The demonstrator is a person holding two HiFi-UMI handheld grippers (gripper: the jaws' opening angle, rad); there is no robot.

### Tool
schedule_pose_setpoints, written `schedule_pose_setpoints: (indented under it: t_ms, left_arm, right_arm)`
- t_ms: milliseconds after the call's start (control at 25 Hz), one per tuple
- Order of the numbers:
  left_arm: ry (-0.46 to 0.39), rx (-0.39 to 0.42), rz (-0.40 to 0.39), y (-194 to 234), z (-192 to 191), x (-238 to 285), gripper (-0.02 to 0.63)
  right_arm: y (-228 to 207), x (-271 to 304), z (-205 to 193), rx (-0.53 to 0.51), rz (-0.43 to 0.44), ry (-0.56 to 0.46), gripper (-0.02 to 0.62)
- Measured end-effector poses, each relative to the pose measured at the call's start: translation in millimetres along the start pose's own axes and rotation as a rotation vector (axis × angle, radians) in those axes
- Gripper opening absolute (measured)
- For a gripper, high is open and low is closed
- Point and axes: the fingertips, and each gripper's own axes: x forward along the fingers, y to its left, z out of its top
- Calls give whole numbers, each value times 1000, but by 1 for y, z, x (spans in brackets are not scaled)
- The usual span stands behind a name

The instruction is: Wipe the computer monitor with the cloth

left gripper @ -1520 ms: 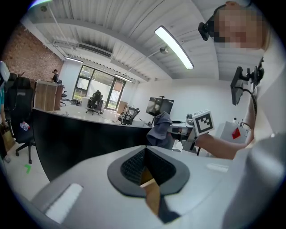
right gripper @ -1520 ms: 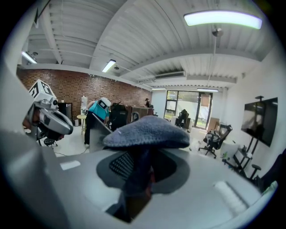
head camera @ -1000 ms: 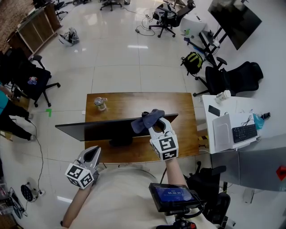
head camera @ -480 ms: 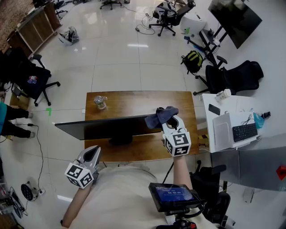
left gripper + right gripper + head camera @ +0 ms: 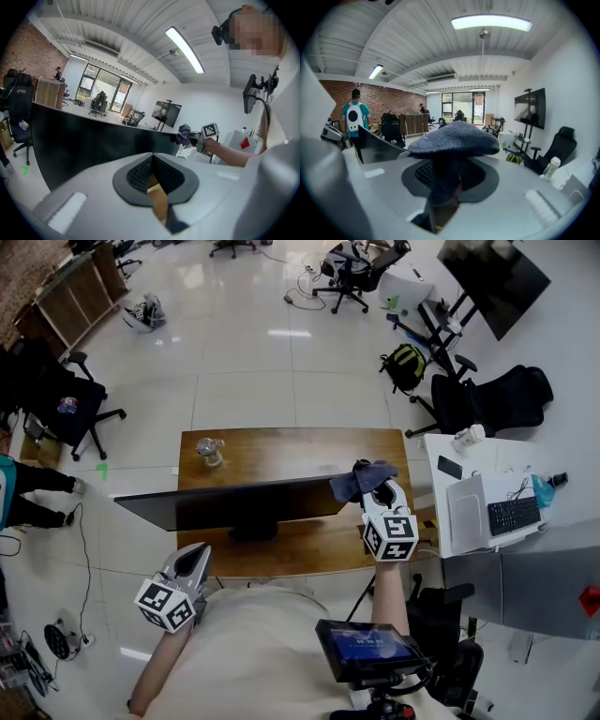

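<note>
Right gripper clamped on the cloth, which bunches over its tips. Cloth sits at the right end of the monitor, on the top edge; actual contact can't be confirmed. The monitor's long axis runs away to the left of this gripper, across the desk. Left gripper closed and empty, held low near the body, short of the screen. Right hand is clearly nearer, so a leftward stroke looks likely.

fuzzy cloth — smooth monitor, glossy wooden desk.
</note>
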Motion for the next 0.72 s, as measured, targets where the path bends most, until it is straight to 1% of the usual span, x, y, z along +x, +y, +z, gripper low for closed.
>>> schedule_pose_setpoints:
  t_ms: [200, 400, 560, 720]
  left_arm:
    - [3, -1, -2, 3, 2, -4, -9]
    - [6, -3, -5, 5, 3, -4, -9]
    - [1, -5, -3, 4, 3, -2, -9]
    - [0, -6, -3, 4, 3, -2, -9]
  right_arm:
    - [-11, -1, 0, 23, -77, 1, 89]
    - [-12, -2, -2, 47, -160, -30, 89]
    - [-21, -5, -7, 52, -221, -49, 89]
    - [-31, -9, -16, 79, -255, -52, 87]
